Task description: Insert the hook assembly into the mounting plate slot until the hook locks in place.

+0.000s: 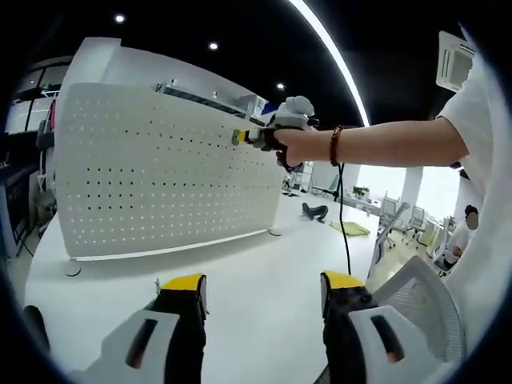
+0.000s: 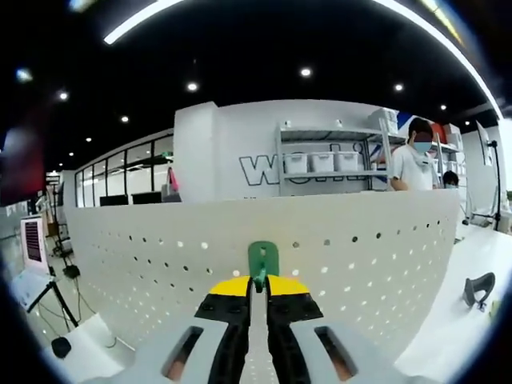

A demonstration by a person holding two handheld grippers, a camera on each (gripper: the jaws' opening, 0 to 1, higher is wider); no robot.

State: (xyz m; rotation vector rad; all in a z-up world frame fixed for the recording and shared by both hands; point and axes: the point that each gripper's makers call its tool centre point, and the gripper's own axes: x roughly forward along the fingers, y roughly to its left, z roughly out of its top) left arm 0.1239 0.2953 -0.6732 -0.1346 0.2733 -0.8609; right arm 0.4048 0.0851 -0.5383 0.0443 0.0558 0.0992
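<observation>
With its jaws clenched on the green hook (image 2: 263, 261), the right gripper (image 2: 258, 298) is pressing it against the upright white pegboard (image 1: 152, 172) near the top edge, while the left gripper (image 1: 262, 290) is hanging released over the white table (image 1: 264, 256), a dark object (image 2: 478, 289) lying far right.

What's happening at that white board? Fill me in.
A person is fitting a green hook onto a white pegboard standing on a white table. The right gripper is shut on the hook and holds it up against the board's holes, near the upper edge. Whether it has locked in can't be told. The left gripper hangs open over the table, holding nothing.
</observation>
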